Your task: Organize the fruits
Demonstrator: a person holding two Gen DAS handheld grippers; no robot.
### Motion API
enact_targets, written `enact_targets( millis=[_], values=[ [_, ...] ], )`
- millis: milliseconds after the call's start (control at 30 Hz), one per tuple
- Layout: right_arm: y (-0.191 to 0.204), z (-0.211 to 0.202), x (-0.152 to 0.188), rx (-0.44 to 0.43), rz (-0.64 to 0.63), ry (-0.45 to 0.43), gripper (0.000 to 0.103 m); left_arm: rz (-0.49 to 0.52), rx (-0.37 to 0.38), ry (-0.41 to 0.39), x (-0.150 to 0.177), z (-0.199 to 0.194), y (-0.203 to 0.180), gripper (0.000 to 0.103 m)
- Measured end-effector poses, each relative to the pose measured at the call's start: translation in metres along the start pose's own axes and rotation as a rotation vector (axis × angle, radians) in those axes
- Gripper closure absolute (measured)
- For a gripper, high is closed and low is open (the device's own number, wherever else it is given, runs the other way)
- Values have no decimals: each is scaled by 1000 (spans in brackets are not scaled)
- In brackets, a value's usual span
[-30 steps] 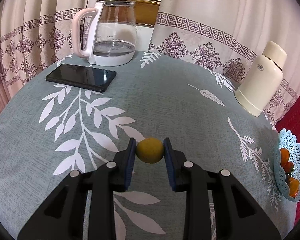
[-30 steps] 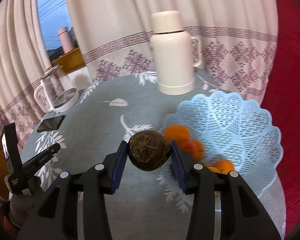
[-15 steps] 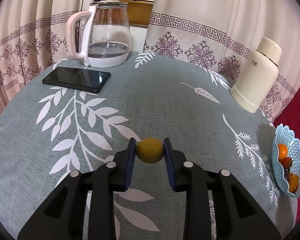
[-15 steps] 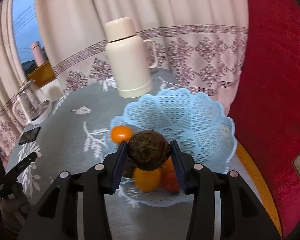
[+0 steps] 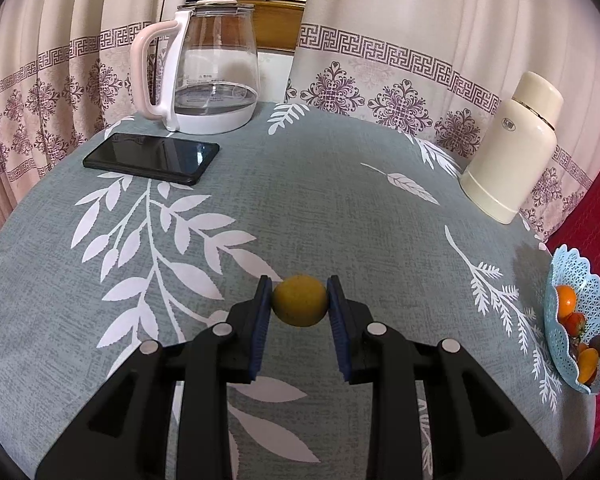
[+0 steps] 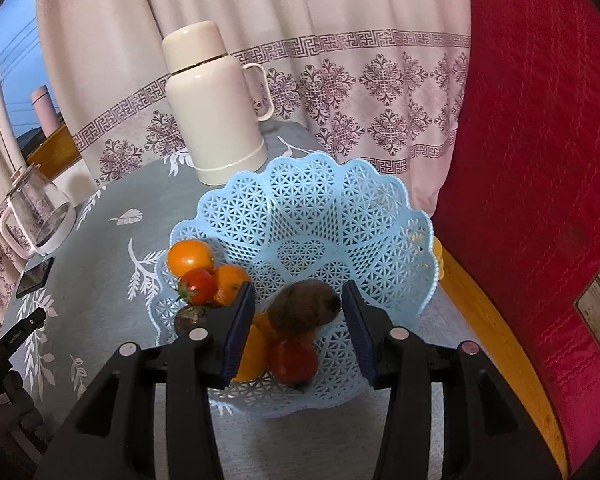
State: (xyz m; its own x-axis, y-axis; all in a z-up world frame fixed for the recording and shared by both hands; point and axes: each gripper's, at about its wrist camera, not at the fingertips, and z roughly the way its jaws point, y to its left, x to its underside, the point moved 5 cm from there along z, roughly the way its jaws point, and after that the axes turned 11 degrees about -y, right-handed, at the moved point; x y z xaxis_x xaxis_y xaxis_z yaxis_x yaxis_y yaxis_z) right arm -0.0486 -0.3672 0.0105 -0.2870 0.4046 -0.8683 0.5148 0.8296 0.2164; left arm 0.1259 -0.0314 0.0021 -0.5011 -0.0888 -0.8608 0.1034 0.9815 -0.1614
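Note:
My left gripper [image 5: 300, 306] is shut on a small yellow-green fruit [image 5: 299, 300], held above the grey leaf-print tablecloth [image 5: 320, 208]. In the right wrist view my right gripper [image 6: 300, 312] hangs over the light blue lattice basket [image 6: 340, 216]. Its jaws are opening, with gaps on both sides of the dark brown fruit [image 6: 305, 305], which lies between them on top of the fruit pile. Oranges [image 6: 190, 257] and a red tomato [image 6: 197, 286] lie at the basket's left side. From the left wrist view the basket [image 5: 556, 320] shows at the table's right edge.
A cream thermos [image 6: 216, 104] stands just behind the basket. A glass kettle [image 5: 204, 68] and a black phone [image 5: 152, 158] sit at the table's far left. Patterned curtains hang behind the table, and a red padded surface [image 6: 540, 160] rises on the right.
My right gripper moved right and forward over the basket, sank toward the pile, and let go of the dark brown fruit. The left gripper kept its hold and stayed in place.

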Motion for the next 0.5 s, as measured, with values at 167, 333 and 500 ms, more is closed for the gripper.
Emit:
enact_targets(
  millis=[167,333,500],
  values=[
    [0,-2,-1,0,3,-8,56,0,0,0,0,0,0,74],
    [2,-9,-3,-2,2,-25,56,0,0,0,0,0,0,74],
    [1,-21,-5,2,-2,-53,56,4,1,-2,0,-1,-1,74]
  ],
)
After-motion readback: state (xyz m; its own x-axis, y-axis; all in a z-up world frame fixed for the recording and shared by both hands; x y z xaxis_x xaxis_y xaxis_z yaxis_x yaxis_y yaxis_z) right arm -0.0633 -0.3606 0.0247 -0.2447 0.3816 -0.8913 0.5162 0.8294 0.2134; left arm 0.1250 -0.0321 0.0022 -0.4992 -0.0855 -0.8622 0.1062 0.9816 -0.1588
